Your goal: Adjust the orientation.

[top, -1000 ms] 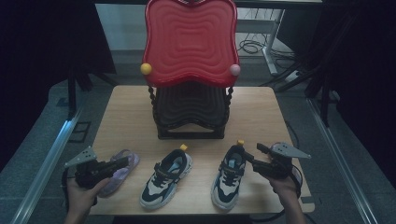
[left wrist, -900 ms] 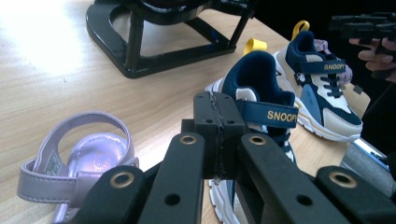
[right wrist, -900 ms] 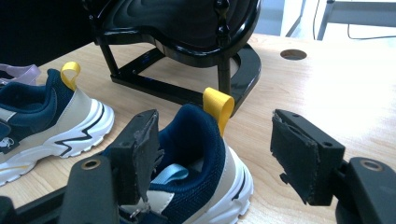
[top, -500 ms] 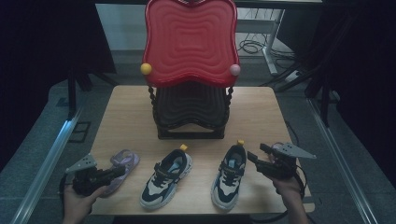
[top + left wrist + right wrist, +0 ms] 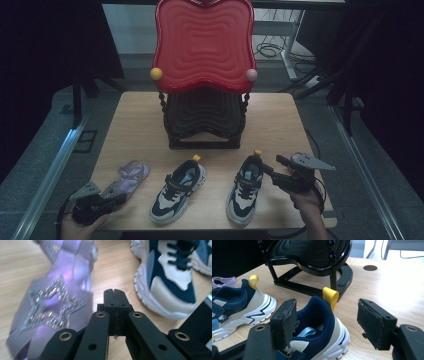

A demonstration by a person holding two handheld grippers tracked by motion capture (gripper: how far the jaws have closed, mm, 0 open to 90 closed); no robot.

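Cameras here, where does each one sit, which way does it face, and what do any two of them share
High view: above the near table edge, looking forward and down; forearms, left gripper, right gripper.
Left gripper view: on that gripper, looking along its shut jaws at the purple sandal.
Right gripper view: on that gripper, looking along its open jaws at the right sneaker and black stand.
Shared: the left sneaker appears in both gripper views.

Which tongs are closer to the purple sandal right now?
Left. The left tongs, shut, sit at the purple sandal's near end. The right tongs stand open around the right sneaker's heel, far off.
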